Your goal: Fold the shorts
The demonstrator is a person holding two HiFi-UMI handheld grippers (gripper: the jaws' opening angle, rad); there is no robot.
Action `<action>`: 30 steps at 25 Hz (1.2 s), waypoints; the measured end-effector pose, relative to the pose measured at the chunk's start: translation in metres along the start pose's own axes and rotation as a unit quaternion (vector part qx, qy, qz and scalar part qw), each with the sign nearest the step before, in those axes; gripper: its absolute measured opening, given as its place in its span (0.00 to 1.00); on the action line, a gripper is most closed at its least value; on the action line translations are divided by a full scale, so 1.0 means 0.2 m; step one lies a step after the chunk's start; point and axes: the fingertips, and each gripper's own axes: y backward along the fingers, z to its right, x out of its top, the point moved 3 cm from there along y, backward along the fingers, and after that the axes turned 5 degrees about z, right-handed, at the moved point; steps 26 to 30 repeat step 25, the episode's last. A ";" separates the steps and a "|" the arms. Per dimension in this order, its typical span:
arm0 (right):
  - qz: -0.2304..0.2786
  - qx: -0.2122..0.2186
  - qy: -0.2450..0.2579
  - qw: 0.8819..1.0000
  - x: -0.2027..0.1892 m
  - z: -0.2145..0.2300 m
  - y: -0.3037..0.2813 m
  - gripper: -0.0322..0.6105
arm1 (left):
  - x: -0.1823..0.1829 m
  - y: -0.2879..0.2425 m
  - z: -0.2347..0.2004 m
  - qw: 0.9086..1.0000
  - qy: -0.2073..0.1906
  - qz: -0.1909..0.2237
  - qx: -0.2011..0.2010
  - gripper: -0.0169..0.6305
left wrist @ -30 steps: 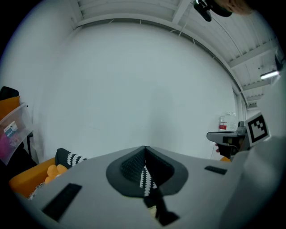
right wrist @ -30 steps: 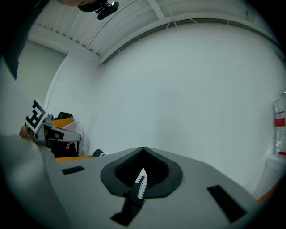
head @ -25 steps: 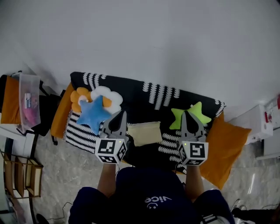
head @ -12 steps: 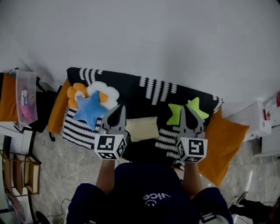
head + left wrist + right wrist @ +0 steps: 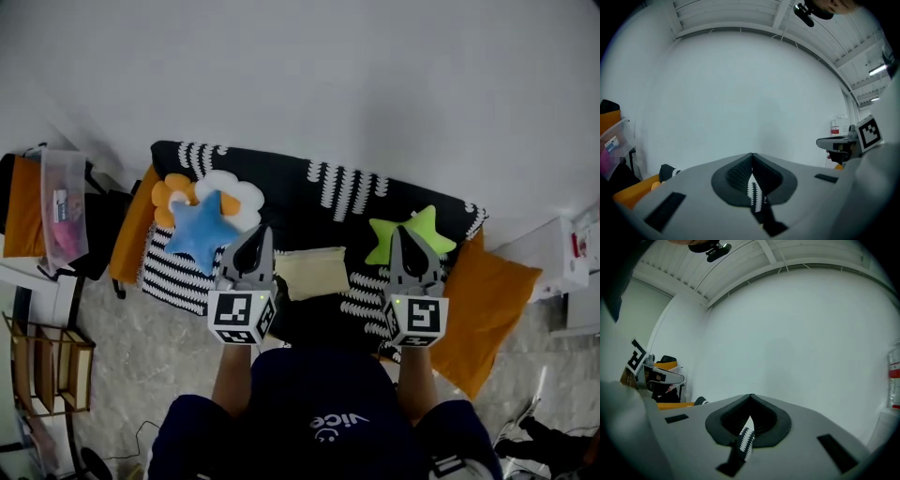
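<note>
Both were closed and empty; the left claw (image 5: 260, 232) and right claw (image 5: 397, 234) flanked the cream shorts (image 5: 312, 272) at frame centre; these seemed already folded, needing no hold.

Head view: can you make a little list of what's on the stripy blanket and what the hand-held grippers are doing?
Shorts: pale yellow folded cloth shorts, middle of black-and-white patterned blanket
Left side: blue star-shaped plush cushion overlapping white-and-orange flower cushion
Right side: green star-shaped plush cushion
Left hand-held gripper: shut, empty
Right hand-held gripper: shut, empty
</note>
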 end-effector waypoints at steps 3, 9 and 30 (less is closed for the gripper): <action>-0.001 0.002 0.003 1.000 -0.01 -0.01 0.00 0.06 | 0.00 0.01 -0.01 1.000 -0.004 0.003 0.004 0.03; -0.004 0.003 0.021 1.000 -0.03 -0.02 0.02 0.06 | 0.02 0.03 -0.03 1.000 -0.006 0.011 0.007 0.03; -0.004 0.003 0.036 0.999 -0.05 -0.05 0.02 0.06 | 0.00 0.05 -0.05 1.000 -0.005 0.013 0.010 0.03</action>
